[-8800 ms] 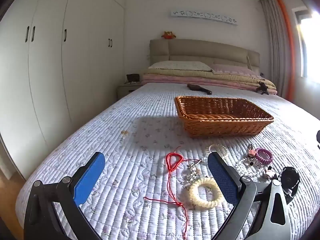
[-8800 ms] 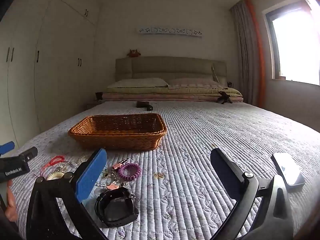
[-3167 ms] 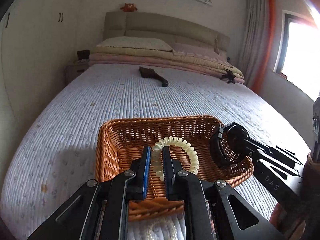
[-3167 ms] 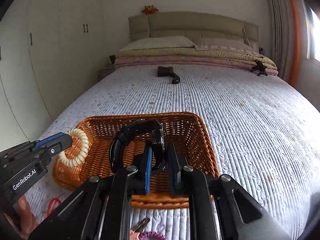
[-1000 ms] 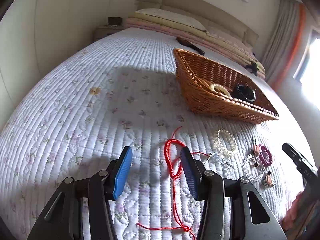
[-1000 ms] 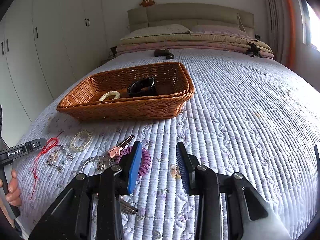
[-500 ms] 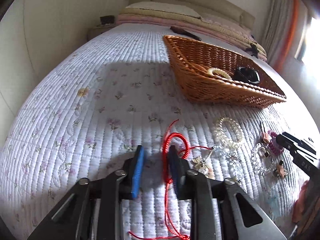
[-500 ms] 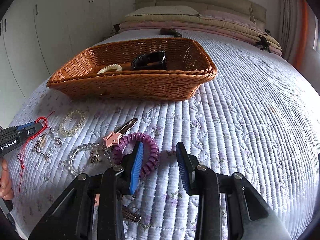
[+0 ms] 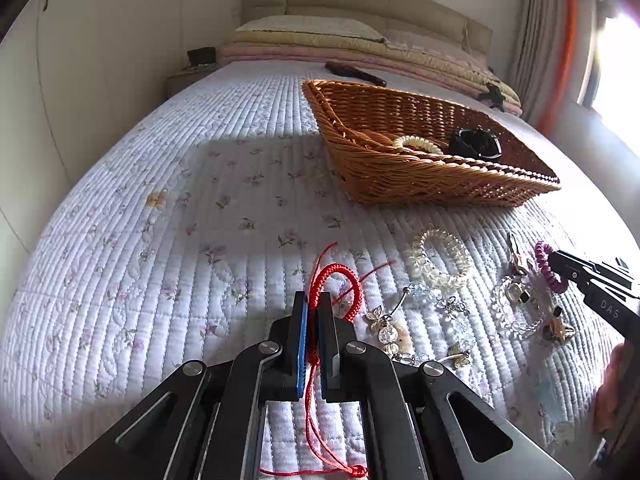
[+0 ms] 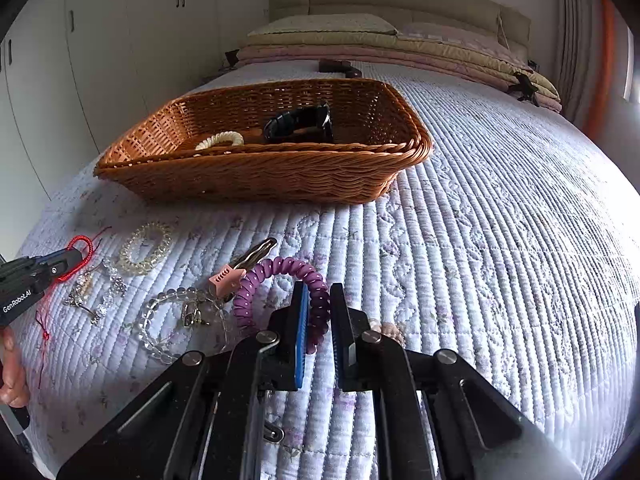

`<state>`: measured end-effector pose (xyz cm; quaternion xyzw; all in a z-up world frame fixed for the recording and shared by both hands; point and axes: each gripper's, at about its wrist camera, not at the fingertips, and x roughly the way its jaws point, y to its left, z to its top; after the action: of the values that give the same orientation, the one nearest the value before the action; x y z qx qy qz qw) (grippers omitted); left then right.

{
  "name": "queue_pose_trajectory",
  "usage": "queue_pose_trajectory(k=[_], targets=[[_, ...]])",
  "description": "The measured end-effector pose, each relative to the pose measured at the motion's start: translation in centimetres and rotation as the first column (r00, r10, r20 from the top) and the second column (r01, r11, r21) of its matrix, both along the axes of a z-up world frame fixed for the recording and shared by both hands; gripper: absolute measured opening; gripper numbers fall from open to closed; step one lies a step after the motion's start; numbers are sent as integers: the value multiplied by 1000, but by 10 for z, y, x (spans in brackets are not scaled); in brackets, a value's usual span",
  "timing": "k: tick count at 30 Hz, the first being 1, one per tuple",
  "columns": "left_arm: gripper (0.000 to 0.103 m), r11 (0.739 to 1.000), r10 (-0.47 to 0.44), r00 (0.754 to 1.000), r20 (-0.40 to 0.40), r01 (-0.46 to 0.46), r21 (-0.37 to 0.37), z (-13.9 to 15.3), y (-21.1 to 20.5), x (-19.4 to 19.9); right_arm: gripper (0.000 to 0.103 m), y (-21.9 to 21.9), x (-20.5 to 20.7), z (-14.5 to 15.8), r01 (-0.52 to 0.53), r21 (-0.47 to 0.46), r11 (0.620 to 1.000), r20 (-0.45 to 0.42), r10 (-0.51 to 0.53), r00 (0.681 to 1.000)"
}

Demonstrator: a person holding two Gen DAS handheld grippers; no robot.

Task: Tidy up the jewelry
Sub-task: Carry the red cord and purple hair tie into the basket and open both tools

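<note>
My left gripper (image 9: 313,300) is shut on the red cord bracelet (image 9: 340,286), which lies on the quilt; its loop sticks out past the fingertips. My right gripper (image 10: 319,294) is shut on the purple spiral hair tie (image 10: 280,276), also on the quilt. The wicker basket (image 9: 420,180) stands beyond, holding a cream spiral tie (image 9: 416,144) and a black band (image 9: 476,144). In the right wrist view the basket (image 10: 280,176) is ahead and my left gripper (image 10: 60,262) shows at the left edge.
Loose on the quilt: a clear spiral tie (image 9: 440,258), a clear bead bracelet (image 10: 176,320), a pink hair clip (image 10: 236,270) and butterfly charms (image 9: 380,320). A dark object (image 9: 356,72) lies near the pillows (image 9: 312,24). Wardrobes stand at left.
Both grippers have moved forward and closed: the left onto the red cord bracelet, the right onto the purple spiral hair tie. Earlier the cream tie and black band went into the basket.
</note>
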<state>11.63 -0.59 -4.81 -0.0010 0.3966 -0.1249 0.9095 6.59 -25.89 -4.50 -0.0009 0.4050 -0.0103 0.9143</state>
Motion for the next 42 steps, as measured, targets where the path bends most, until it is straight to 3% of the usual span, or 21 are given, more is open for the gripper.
queue_pose_trajectory(k=[9, 18, 24, 29, 33, 36, 39, 42], targets=[[4, 999, 6, 1000, 23, -5, -48, 2, 7, -5, 12, -5, -6, 8, 0, 36, 999, 41, -2, 999], [4, 997, 16, 995, 102, -8, -79, 18, 12, -19, 12, -9, -24, 28, -10, 80, 997, 158, -3, 987], [4, 991, -14, 982, 186, 38, -130, 67, 7, -23, 12, -8, -25, 60, -11, 100, 995, 246, -14, 969], [4, 983, -66, 964, 256, 107, -148, 128, -26, 14, 12, 11, 15, 103, -31, 31, 999, 284, 21, 959], [4, 973, -93, 958, 269, 145, -178, 141, -52, 56, 12, 22, 75, 113, -51, 34, 998, 233, 42, 972], [4, 965, -103, 967, 232, 154, -213, 124, -63, 90, 12, 26, 122, 99, -39, 49, 998, 153, 31, 988], [4, 963, -111, 982, 151, 144, -229, 89, -70, 122, 12, 24, 166, 81, -33, 87, 996, 68, 27, 997], [4, 961, -121, 987, 109, 144, -235, 57, -72, 134, 12, 34, 197, 65, -53, 61, 997, 7, 53, 999]])
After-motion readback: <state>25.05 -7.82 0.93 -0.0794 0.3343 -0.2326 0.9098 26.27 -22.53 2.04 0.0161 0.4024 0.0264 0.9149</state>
